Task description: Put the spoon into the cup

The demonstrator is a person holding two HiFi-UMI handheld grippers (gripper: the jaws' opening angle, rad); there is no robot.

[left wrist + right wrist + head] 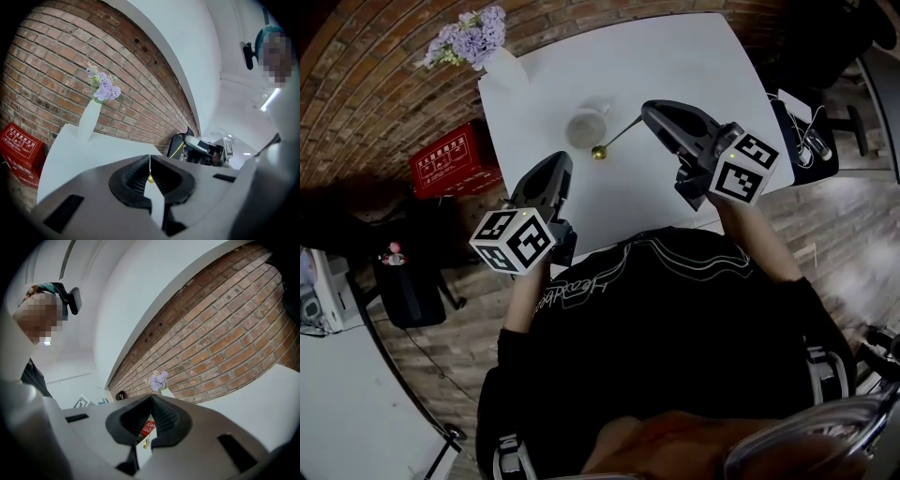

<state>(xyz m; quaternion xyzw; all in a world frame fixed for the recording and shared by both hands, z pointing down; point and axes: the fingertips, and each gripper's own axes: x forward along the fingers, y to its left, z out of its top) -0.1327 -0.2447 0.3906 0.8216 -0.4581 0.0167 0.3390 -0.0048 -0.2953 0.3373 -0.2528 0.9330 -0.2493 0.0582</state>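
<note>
On the white table (675, 56) stands a pale translucent cup (586, 127). A spoon (600, 151) with a gold bowl hangs just beside the cup's near right side. Its thin handle runs up and right into my right gripper (647, 112), which is shut on the handle's end. The right gripper view shows the gold spoon (146, 442) below the closed tips of that gripper (151, 399). My left gripper (564, 161) hovers near the table's front left, short of the cup. Its tips meet with nothing held (150, 159), and the spoon bowl (150, 178) shows beyond them.
A white vase of purple flowers (502, 66) stands at the table's far left corner, close to the brick wall. On the floor to the left is a red crate (450, 159). A dark chair with items on it (806, 131) is at the right.
</note>
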